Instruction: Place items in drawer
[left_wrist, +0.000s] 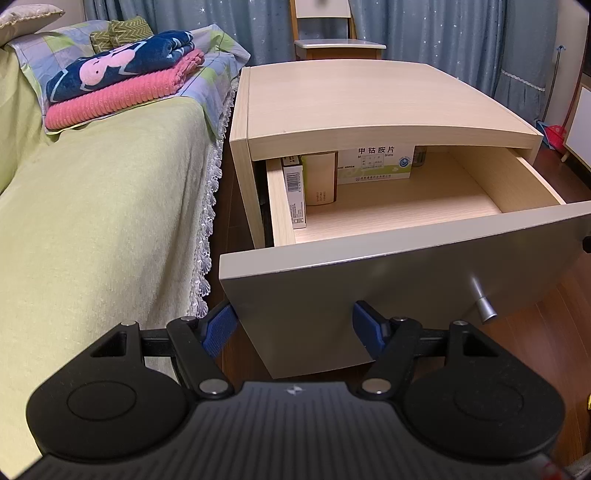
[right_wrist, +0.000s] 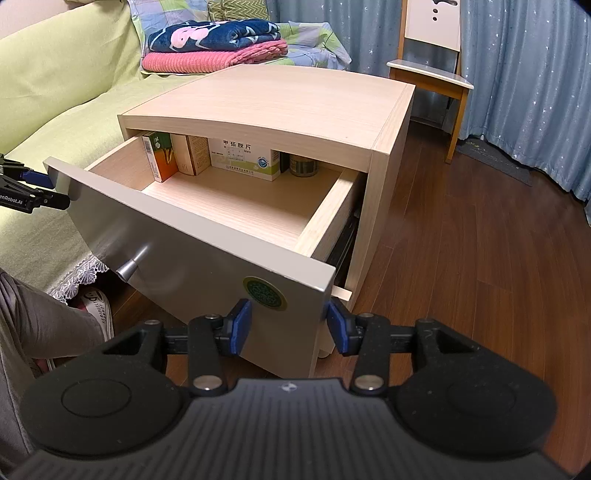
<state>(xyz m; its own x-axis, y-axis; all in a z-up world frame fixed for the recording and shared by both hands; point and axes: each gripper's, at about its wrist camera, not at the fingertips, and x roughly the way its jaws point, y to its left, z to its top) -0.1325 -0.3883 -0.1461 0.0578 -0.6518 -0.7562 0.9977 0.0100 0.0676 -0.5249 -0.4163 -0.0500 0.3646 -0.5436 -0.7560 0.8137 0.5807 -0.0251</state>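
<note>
Drawer (right_wrist: 236, 206) stands pulled well out of the nightstand (left_wrist: 369, 99), its boxes (right_wrist: 243, 157) and a tin (right_wrist: 303, 164) lined along the back wall — the front of the floor bare. Both grippers hang low before the grey front panel, fingers spread and empty: the left hand-held gripper (left_wrist: 293, 326) at the bed-side corner, the right hand-held gripper (right_wrist: 288, 323) at the opposite corner. Drawer lies ahead and above both, equally near. Nothing loose shows on the nightstand top, so this fits items already stowed or more still to fetch.
</note>
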